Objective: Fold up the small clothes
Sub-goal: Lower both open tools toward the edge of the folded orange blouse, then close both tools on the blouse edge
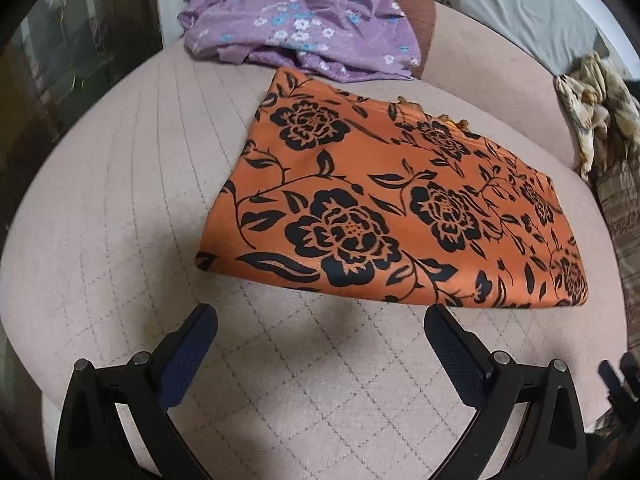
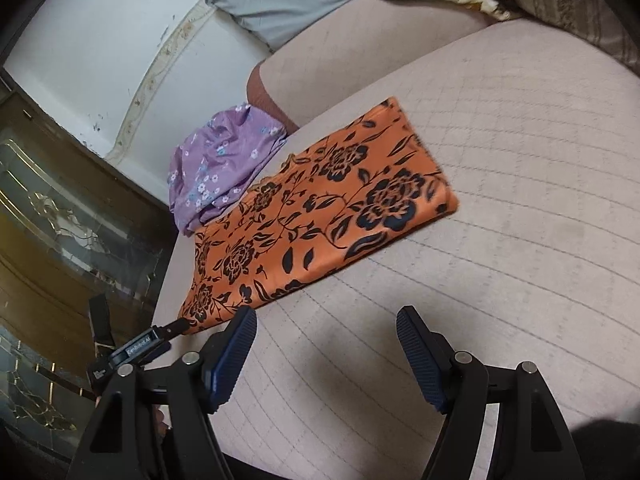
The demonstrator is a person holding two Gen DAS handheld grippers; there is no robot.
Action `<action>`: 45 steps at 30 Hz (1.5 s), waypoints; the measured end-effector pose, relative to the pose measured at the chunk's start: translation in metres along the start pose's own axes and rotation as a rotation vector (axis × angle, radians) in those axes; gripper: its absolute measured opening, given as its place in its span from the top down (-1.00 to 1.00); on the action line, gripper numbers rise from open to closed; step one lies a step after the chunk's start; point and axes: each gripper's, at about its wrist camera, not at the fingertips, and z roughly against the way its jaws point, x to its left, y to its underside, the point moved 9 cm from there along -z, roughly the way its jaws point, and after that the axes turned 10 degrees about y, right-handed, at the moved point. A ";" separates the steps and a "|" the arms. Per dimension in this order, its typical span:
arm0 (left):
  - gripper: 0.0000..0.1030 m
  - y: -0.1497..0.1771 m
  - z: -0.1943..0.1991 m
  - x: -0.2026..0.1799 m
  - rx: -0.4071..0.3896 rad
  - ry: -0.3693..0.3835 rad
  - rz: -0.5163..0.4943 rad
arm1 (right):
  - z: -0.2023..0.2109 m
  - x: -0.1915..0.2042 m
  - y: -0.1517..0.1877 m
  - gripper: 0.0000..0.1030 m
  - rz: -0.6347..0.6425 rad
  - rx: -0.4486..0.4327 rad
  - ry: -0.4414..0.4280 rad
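An orange cloth with black flowers [image 1: 384, 208] lies folded flat on the quilted beige cushion [image 1: 120, 208]; the right wrist view shows the same orange cloth [image 2: 320, 208] as a long rectangle. Behind it sits a crumpled purple floral garment [image 1: 296, 24], also seen as the purple garment [image 2: 216, 164] near the cushion's edge. My left gripper [image 1: 320, 316] hangs open just short of the cloth's near edge, nothing between its fingers. My right gripper [image 2: 326, 320] is open too, over bare cushion beside the cloth's long edge. The left gripper's finger [image 2: 176, 326] shows by the cloth's near corner.
A grey pillow [image 1: 520, 12] and a patterned blanket [image 1: 600, 108] lie at the back right. A brown cushion corner [image 1: 420, 20] pokes out behind the purple garment. Glossy dark floor [image 2: 60, 240] and a white wall [image 2: 100, 60] border the cushion's edge.
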 end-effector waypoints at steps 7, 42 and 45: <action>-0.99 -0.004 0.001 0.022 -0.039 0.082 0.088 | -0.048 -0.005 -0.023 -0.47 -0.103 0.073 -0.062; 0.37 -0.060 -0.049 0.045 -0.200 0.067 0.316 | -0.155 -0.054 -0.099 0.45 -0.499 0.032 -0.075; 0.49 -0.060 -0.043 0.044 -0.211 0.062 0.297 | -0.158 -0.054 -0.099 0.67 -0.465 0.008 -0.050</action>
